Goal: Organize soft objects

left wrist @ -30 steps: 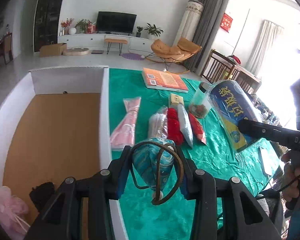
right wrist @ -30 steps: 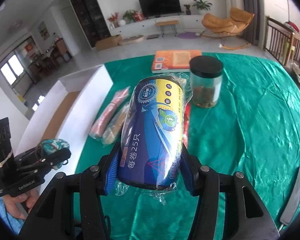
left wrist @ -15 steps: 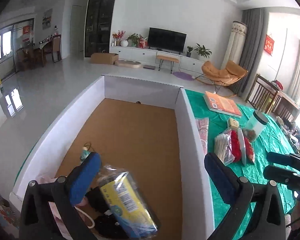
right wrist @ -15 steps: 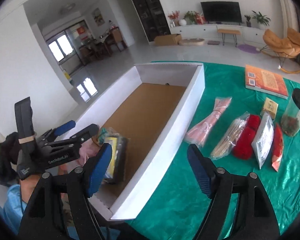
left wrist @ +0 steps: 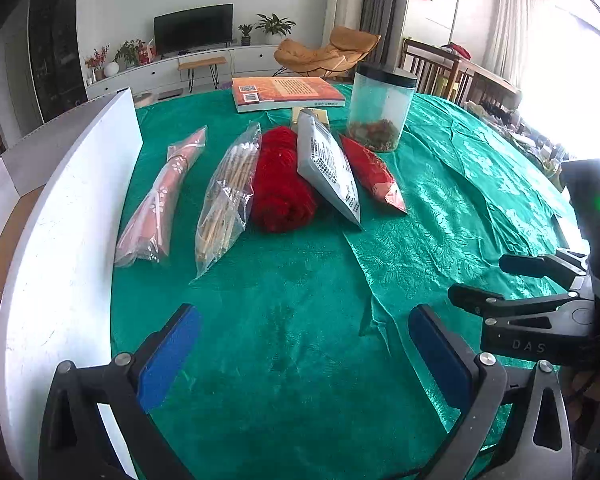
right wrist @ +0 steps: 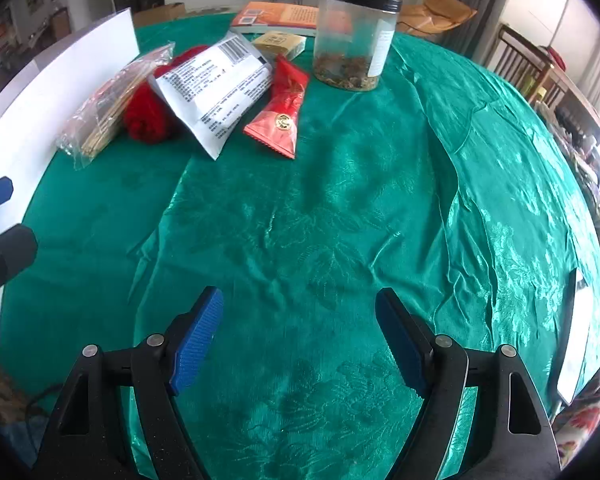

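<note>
Red yarn (left wrist: 281, 178) lies well beyond both empty claws.

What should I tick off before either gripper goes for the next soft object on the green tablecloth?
1. Left gripper open, nothing between its blue pads: ok.
2. Right gripper open and empty: ok.
3. Fluffy red yarn bundle free to lift: not ok, the grey printed pouch leans on it.
4. Pink flower-print roll in clear wrap lying apart from its neighbours: ok.
5. Room left in the white-walled cardboard box: cannot tell, its inside is barely in view.
</note>
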Demonstrator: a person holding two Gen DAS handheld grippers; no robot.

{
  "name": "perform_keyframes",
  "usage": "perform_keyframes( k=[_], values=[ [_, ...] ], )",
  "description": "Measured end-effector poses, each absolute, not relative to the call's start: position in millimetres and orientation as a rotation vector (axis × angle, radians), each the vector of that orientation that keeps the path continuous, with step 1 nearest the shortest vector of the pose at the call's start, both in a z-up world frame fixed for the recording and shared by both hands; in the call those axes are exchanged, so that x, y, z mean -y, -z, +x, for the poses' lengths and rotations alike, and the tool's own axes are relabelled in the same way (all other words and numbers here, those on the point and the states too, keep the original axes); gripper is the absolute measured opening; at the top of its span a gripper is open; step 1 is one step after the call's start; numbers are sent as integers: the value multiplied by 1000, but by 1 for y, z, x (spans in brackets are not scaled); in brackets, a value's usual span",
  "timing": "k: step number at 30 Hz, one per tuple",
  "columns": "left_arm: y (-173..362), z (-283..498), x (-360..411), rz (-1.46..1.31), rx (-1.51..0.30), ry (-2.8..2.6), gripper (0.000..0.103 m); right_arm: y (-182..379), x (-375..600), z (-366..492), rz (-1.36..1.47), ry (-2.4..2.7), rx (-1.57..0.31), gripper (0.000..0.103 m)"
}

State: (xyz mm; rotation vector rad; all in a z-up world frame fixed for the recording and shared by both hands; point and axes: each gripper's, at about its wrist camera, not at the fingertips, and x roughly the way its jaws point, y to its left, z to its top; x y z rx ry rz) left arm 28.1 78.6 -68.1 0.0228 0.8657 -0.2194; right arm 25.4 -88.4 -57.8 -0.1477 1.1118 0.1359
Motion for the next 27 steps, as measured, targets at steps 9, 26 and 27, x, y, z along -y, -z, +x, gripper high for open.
perform_keyframes(
  k=[9,26,27],
  values=[
    [112,53,-75,59,-950,232,103,78,116,53,8,-7,-996,86],
    [114,56,-74,96,-948,226,103,81,113,53,11,6,-955,92],
    [114,56,-74,96,-948,226,103,81,113,53,10,6,-955,92]
  ],
)
